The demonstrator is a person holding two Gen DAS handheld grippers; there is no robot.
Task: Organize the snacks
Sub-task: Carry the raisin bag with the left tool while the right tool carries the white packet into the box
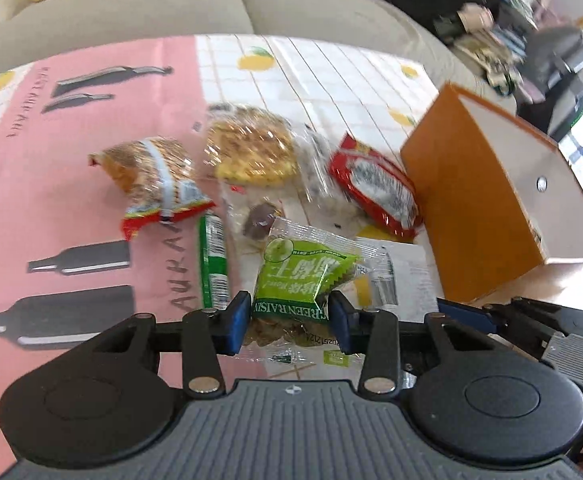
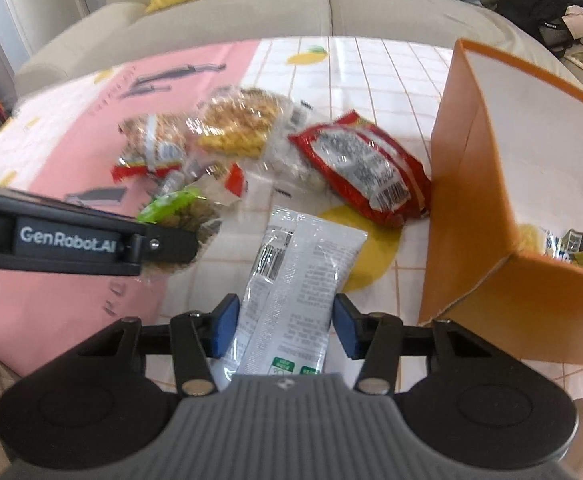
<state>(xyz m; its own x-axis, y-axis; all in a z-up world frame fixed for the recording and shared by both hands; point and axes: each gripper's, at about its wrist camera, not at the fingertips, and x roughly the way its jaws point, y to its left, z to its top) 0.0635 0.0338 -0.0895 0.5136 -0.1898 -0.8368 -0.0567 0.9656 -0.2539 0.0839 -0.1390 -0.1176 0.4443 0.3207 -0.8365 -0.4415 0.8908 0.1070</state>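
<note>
My left gripper (image 1: 289, 320) is shut on a green raisin packet (image 1: 303, 276), its blue pads pressing the packet's two sides just above the table. In the right wrist view this gripper (image 2: 189, 240) comes in from the left with the green packet (image 2: 183, 208) in its tip. My right gripper (image 2: 285, 326) is shut on a long white snack packet (image 2: 295, 272), which points away from me. An open orange box (image 2: 471, 200) stands at the right, close to both grippers. On the table behind lie a red packet (image 2: 363, 168), a clear bag of yellow waffle biscuits (image 2: 239, 124) and an orange-and-red packet (image 2: 151, 140).
The table wears a pink and white checked cloth (image 1: 51, 184). A green stick packet (image 1: 213, 264) lies beside the raisin packet. Some wrapped snacks (image 2: 571, 248) lie inside the box. A beige sofa (image 1: 131, 12) with a yellow cushion runs along the far edge.
</note>
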